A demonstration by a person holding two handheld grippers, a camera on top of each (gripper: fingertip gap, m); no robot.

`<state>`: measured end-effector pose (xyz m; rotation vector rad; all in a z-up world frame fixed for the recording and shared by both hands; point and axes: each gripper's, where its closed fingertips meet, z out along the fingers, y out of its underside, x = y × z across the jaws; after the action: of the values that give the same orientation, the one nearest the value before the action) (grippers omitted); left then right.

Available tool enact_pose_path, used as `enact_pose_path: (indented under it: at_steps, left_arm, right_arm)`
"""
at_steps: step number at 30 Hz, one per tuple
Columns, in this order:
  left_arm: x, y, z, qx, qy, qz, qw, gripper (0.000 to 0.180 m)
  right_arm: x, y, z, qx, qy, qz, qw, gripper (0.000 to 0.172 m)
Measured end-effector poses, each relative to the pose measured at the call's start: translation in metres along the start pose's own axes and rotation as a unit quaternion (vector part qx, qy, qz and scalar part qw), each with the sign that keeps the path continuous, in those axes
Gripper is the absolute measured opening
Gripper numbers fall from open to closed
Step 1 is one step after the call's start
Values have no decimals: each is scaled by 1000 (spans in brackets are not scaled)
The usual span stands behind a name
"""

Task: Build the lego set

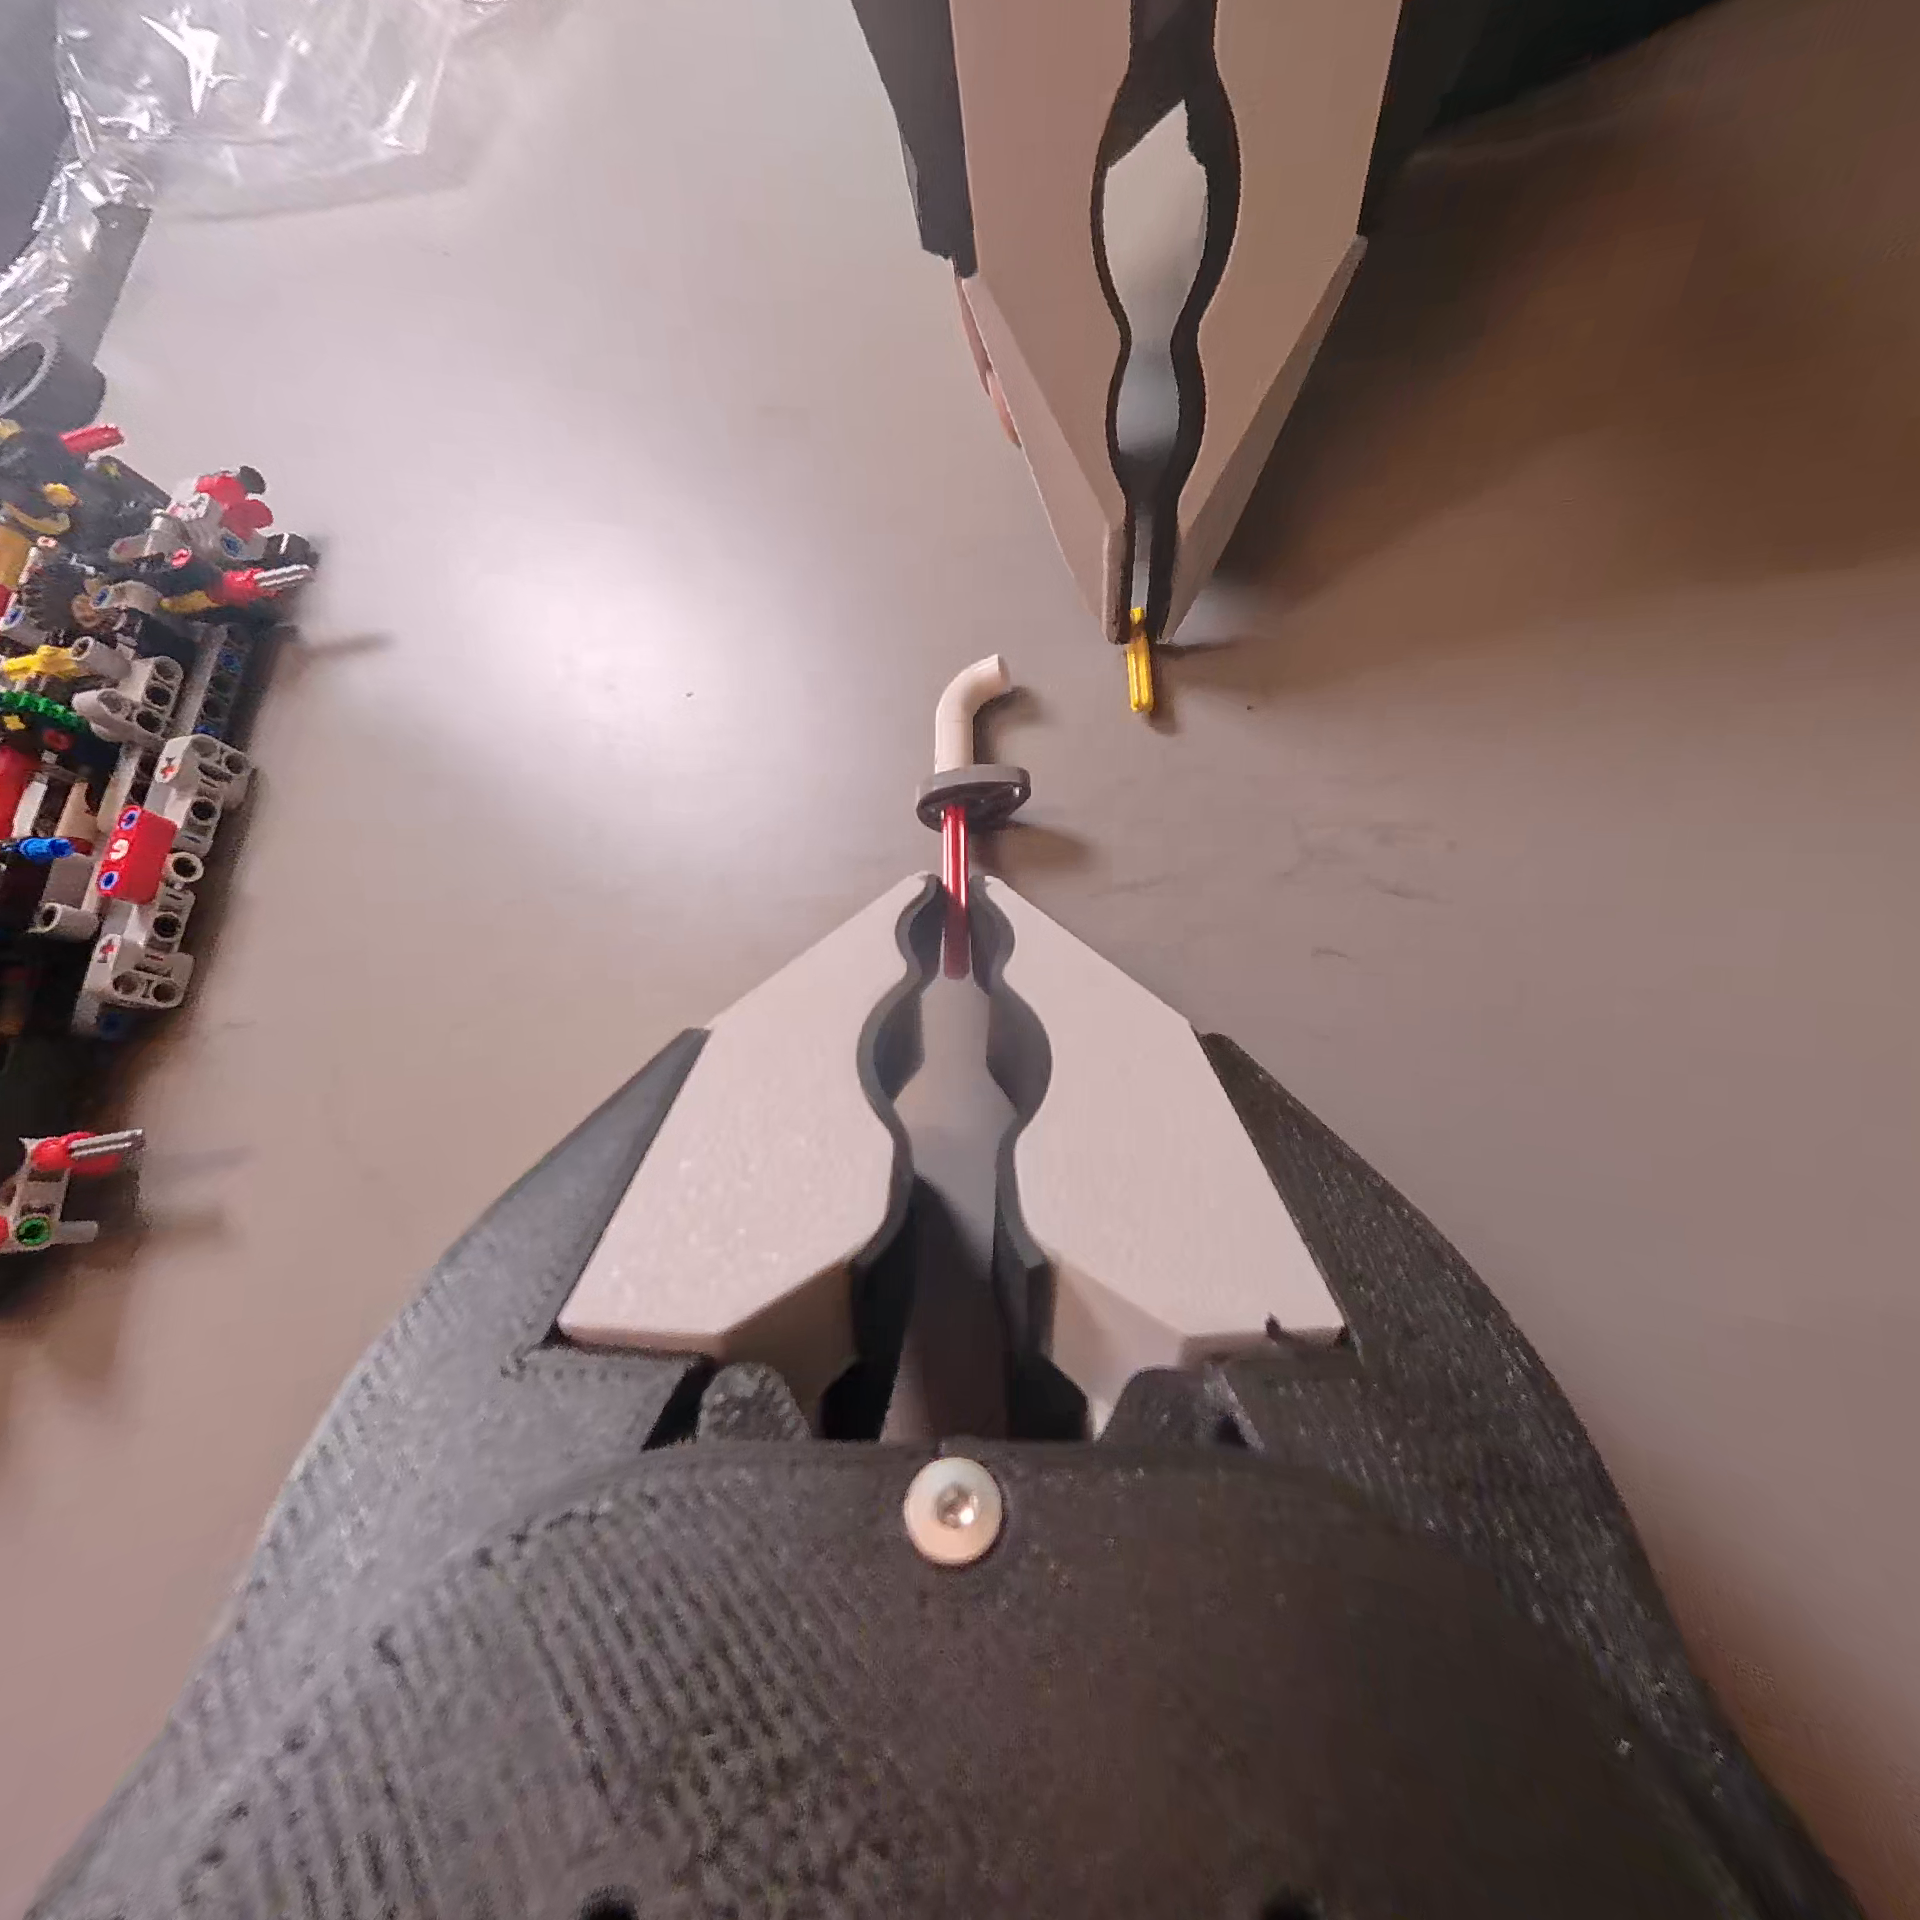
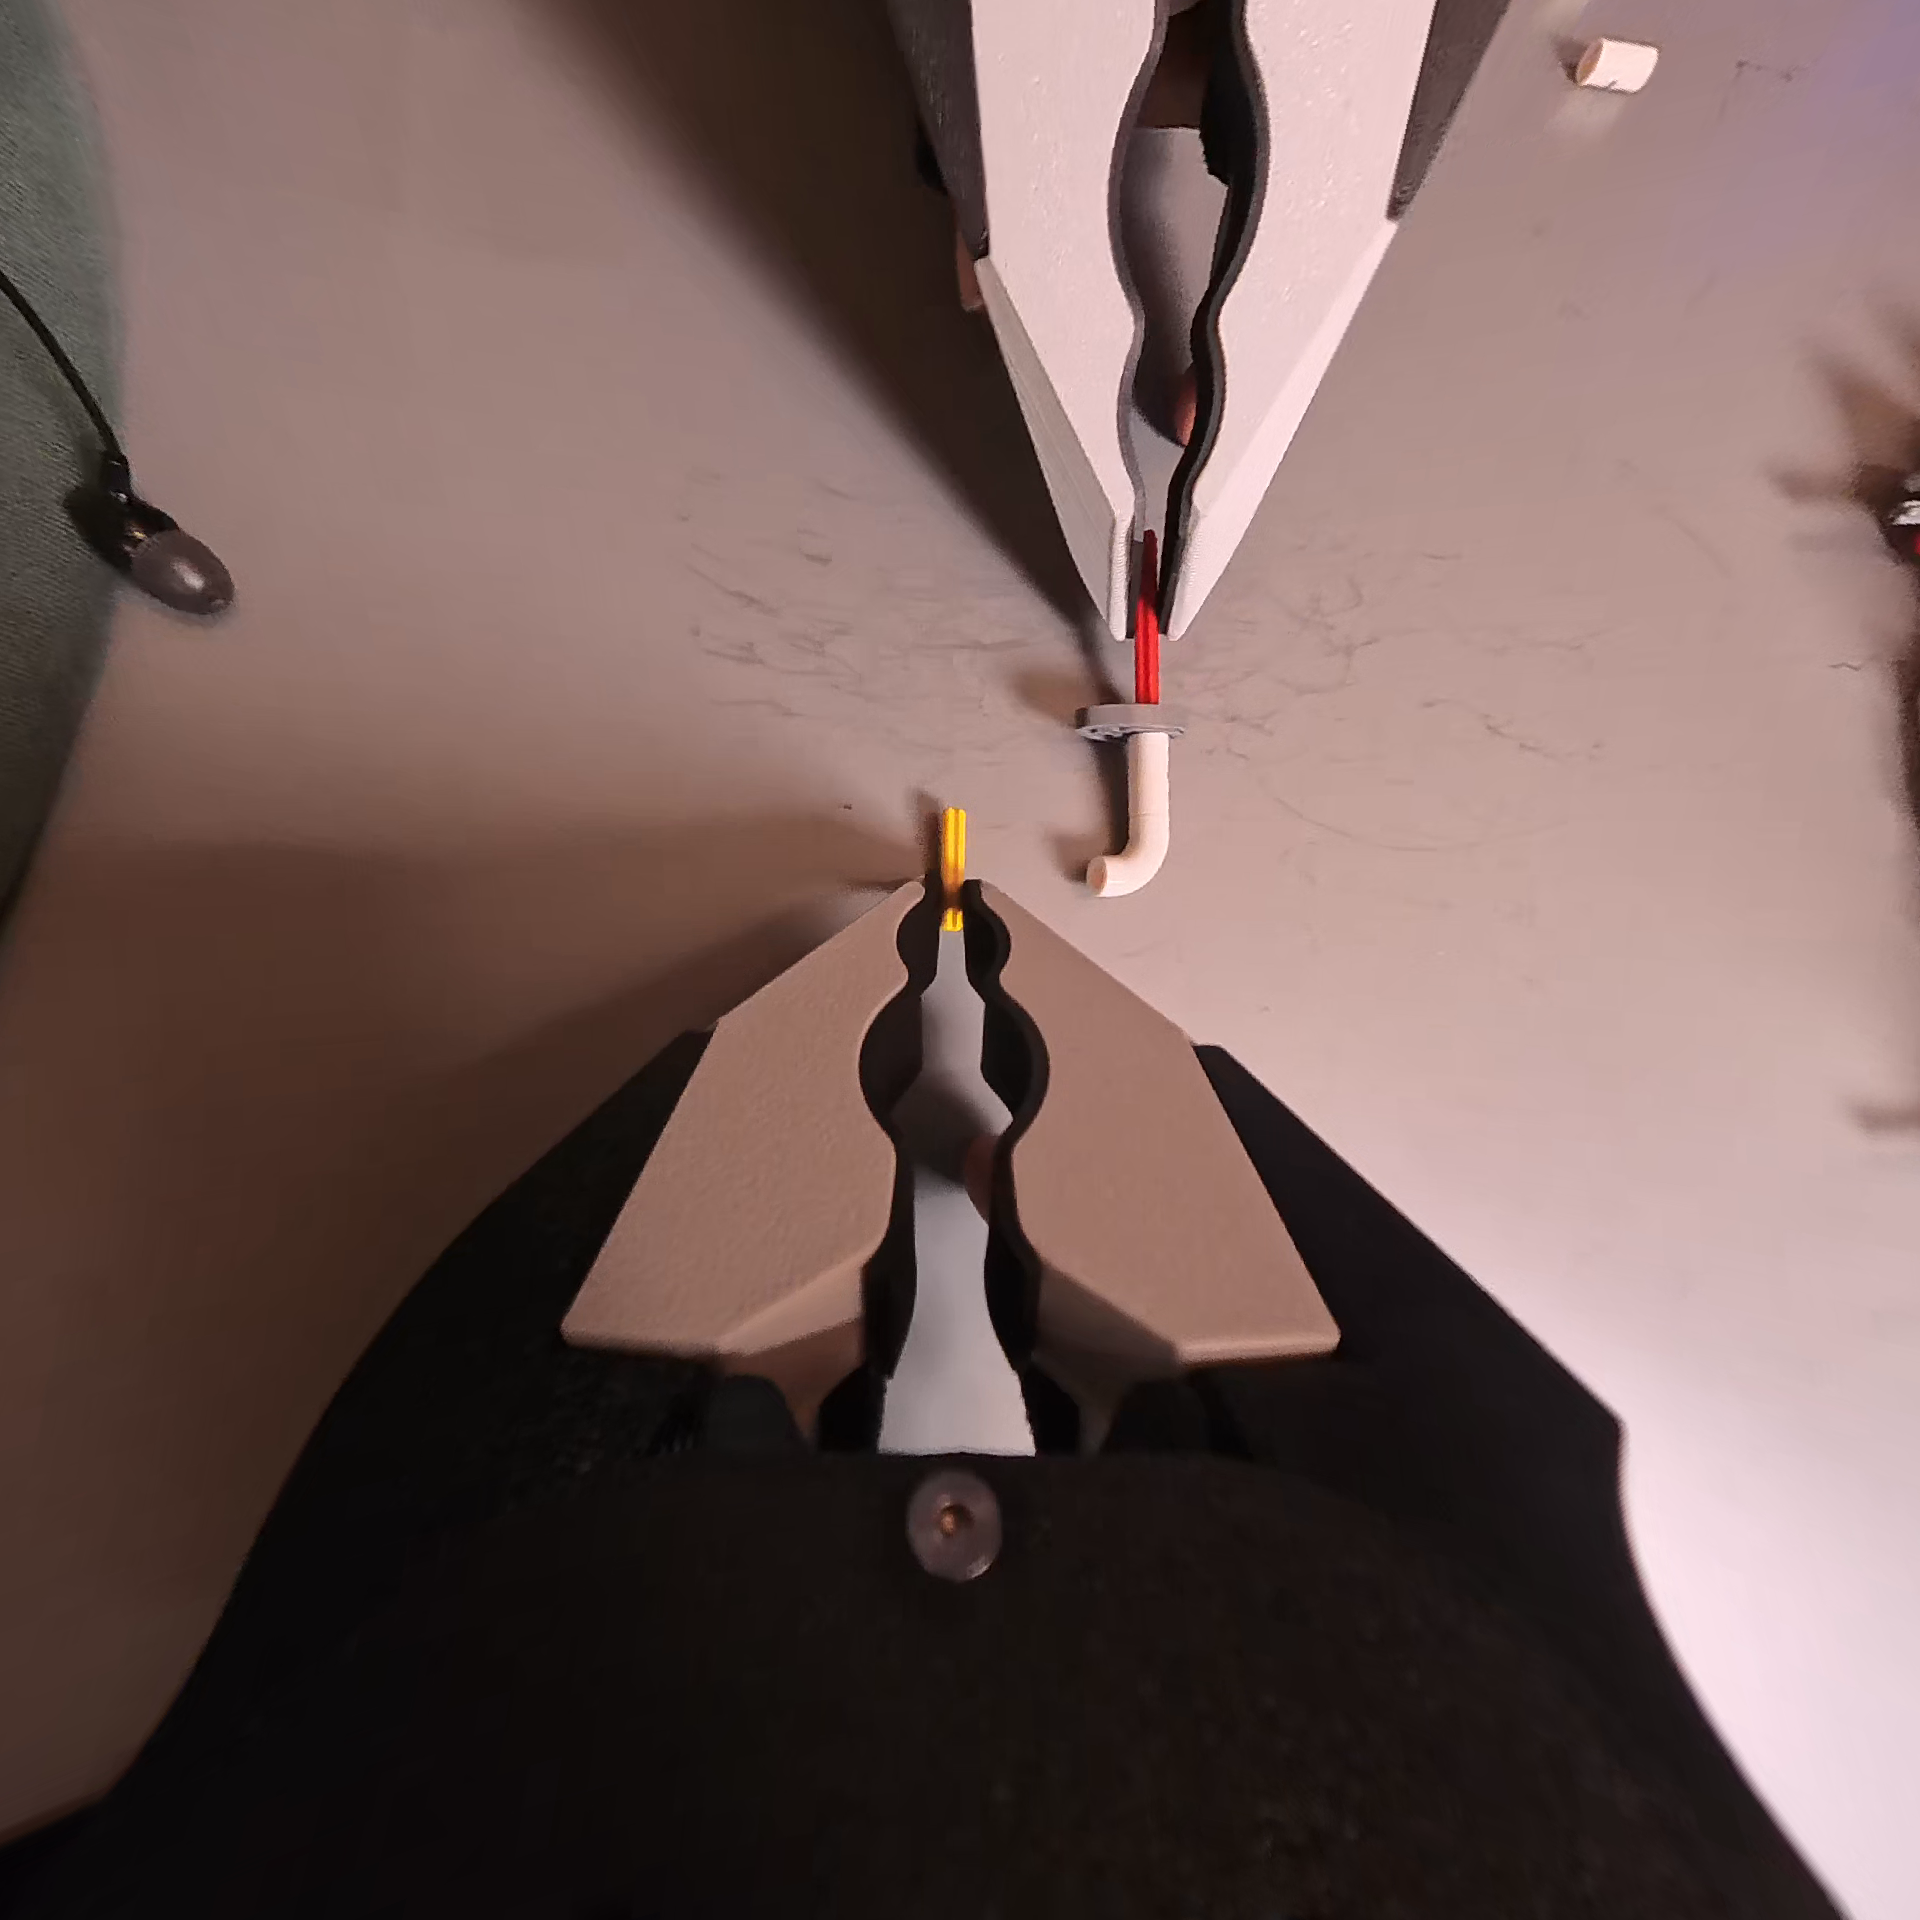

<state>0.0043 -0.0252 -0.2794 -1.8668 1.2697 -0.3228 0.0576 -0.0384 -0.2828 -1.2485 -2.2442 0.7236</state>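
Left claw (image 1: 951, 883) clamped on red axle (image 1: 954, 847) carrying grey plate (image 1: 971, 792) and white elbow (image 1: 966, 712), right claw (image 2: 948, 885) pinching yellow axle (image 2: 952, 844) above bench (image 1: 520, 520); thin tip grips, likely slip or twist.

Red axle (image 1: 954, 862), yellow axle (image 2: 953, 844), grey plate (image 1: 974, 792) — cream bent tube (image 1: 966, 707)

both tongs (image 1: 954, 883) (image 2: 951, 885) clamped, facing.

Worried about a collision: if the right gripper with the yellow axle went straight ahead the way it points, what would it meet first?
Likely bare table; the white bent tube sits just right of the right gripper's line, though depth is unclear.
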Motion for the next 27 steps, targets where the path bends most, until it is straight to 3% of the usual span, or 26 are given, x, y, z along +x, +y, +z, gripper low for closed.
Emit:
enact_pose_path:
  at_steps: [10,27]
  left_arm:
    - [1,3,-3,-7,-40,-18,999,2]
    - [3,0,-2,1,-47,-17,999,2]
  right_arm:
    - [10,-14,-8,61,16,17,998,1]
    - [11,-15,-2,79,14,17,997,1]
